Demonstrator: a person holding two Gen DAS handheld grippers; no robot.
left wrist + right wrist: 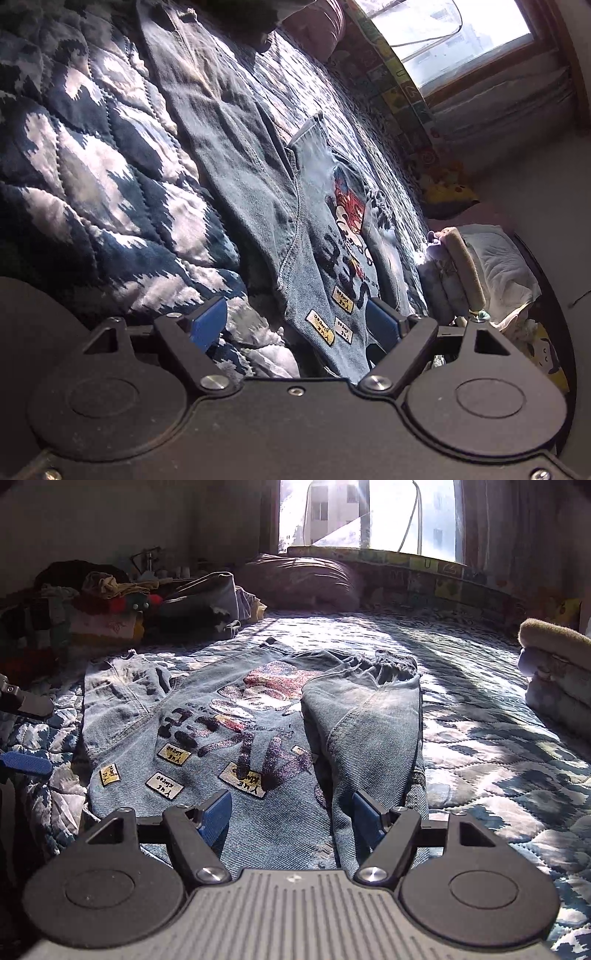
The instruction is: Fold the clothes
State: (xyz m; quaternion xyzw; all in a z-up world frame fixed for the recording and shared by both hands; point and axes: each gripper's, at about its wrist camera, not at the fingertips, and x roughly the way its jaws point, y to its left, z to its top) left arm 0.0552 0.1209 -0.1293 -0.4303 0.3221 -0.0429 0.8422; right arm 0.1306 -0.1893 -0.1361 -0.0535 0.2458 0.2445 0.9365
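Note:
A pair of light blue jeans [207, 738] with yellow patches and a sequin picture lies flat on the quilted bed. One leg [365, 723] is folded back over the rest. My right gripper [291, 812] is open just above the near end of the jeans, its blue pads on either side of the denim with nothing pinched. In the left wrist view the jeans [236, 155] stretch away from me, and my left gripper [295, 321] is open over the patched corner. The left gripper's blue fingertip [26, 762] shows at the left edge of the right wrist view.
The blue and white quilt [498, 746] covers the bed. A heap of unfolded clothes [110, 605] sits at the far left, a pillow [306, 579] lies under the window, and a stack of folded items [557, 664] stands at the right edge.

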